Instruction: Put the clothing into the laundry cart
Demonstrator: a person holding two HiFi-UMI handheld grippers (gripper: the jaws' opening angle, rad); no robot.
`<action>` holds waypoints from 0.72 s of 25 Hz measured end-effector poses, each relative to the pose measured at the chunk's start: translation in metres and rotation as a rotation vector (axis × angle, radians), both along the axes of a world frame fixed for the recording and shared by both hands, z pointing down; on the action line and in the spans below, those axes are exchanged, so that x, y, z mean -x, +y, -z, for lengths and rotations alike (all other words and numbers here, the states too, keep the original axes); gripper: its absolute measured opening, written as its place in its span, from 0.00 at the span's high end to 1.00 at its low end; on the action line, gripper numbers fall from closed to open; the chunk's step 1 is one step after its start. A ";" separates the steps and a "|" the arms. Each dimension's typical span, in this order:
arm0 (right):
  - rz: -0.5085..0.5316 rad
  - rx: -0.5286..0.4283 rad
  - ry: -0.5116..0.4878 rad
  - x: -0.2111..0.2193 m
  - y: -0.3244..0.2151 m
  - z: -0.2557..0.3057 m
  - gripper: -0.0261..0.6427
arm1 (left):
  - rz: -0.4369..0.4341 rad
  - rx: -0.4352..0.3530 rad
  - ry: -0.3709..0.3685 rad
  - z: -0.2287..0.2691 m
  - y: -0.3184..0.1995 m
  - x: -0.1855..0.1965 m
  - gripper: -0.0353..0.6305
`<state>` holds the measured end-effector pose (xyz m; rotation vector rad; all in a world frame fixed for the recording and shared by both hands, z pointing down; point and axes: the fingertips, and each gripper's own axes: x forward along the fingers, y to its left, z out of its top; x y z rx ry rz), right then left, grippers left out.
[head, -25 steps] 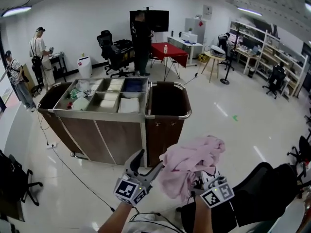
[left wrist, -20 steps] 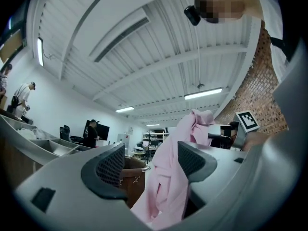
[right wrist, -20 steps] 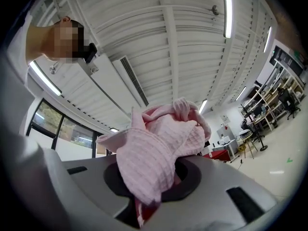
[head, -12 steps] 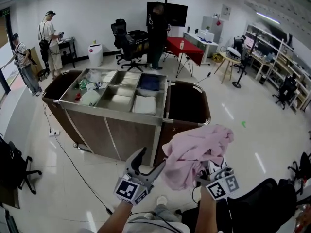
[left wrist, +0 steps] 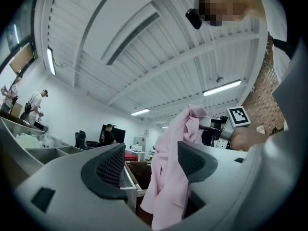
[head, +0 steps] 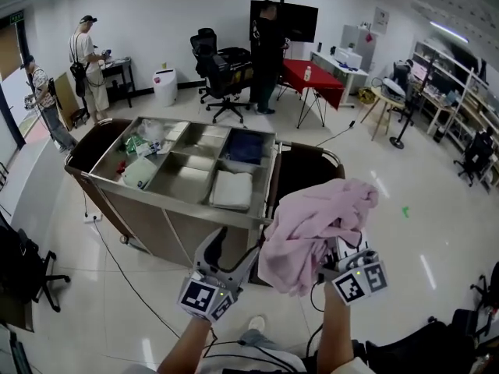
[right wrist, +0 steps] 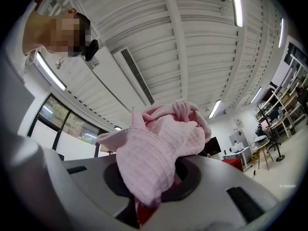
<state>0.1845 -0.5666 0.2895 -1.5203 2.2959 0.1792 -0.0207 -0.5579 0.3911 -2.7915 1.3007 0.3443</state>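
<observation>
A crumpled pink garment (head: 312, 223) hangs from my right gripper (head: 331, 257), which is shut on it and tilted upward; in the right gripper view the cloth (right wrist: 159, 148) bulges out over the jaws and hides the pads. My left gripper (head: 232, 254) stands open and holds nothing, just left of the garment. Through its spread jaws in the left gripper view I see the pink cloth (left wrist: 168, 177) hanging further off. The laundry cart (head: 179, 209) is right in front of me. Its open brown bag (head: 308, 170) lies just beyond the garment, and its steel top tray (head: 173, 184) holds folded linen.
A second brown bag (head: 92, 142) hangs at the cart's left end. A cable (head: 117, 259) runs across the floor on the left, near a black chair (head: 19, 275). People stand at the back left (head: 92, 61) and by the screen (head: 267, 53). Office chairs and a red table (head: 316, 80) stand behind the cart.
Both grippers and the pink garment have moved forward toward the cart, which now looms larger and closer. The garment is now at the near rim of the brown bag.
</observation>
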 end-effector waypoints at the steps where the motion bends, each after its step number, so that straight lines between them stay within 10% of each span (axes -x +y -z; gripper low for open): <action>1: 0.003 0.013 -0.001 -0.007 -0.016 -0.002 0.83 | 0.002 -0.001 -0.005 0.002 -0.012 -0.007 0.46; 9: 0.026 0.265 0.014 -0.048 -0.163 -0.071 0.75 | 0.074 0.027 -0.034 0.007 -0.094 -0.038 0.46; 12: -0.020 0.424 0.093 -0.052 -0.196 -0.118 0.27 | 0.067 0.044 -0.078 -0.006 -0.112 -0.050 0.46; 18: -0.011 0.425 0.007 -0.066 -0.189 -0.144 0.28 | 0.020 0.069 -0.094 -0.024 -0.136 -0.070 0.46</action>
